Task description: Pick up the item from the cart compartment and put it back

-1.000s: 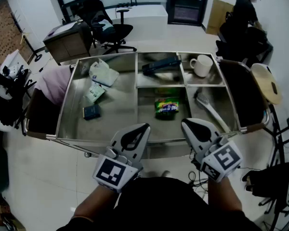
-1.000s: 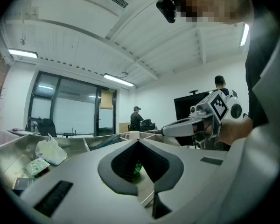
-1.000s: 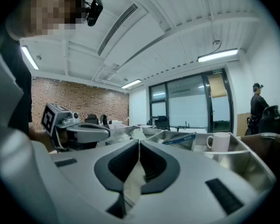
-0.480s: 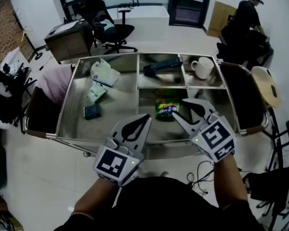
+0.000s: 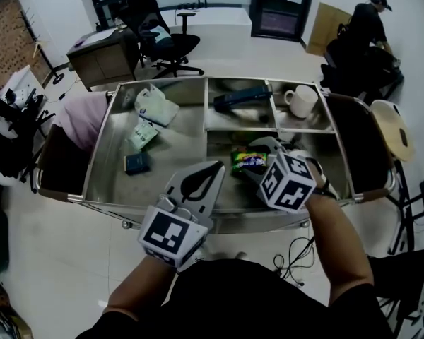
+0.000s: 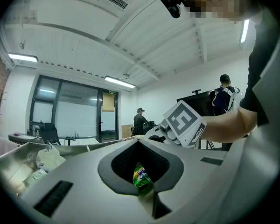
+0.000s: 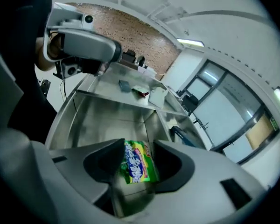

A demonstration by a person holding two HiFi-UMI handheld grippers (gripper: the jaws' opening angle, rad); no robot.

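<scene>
A green snack packet lies flat in the middle front compartment of the steel cart. My right gripper reaches down over it, marker cube up. Its jaws are opening, and in the right gripper view the packet shows between the two fingers of the right gripper with the pads apart from it. My left gripper hovers above the cart's front rim, jaws together and empty. Through the left gripper a sliver of the packet shows.
The left bay holds a white plastic bag, a pale sachet and a dark wallet. Back compartments hold a dark blue box and a white mug. A pink cloth hangs at the left end. A person stands far right.
My right gripper swung forward and left from the cart's front edge to over the green packet, and its jaws went from closed to apart. The left gripper barely moved.
</scene>
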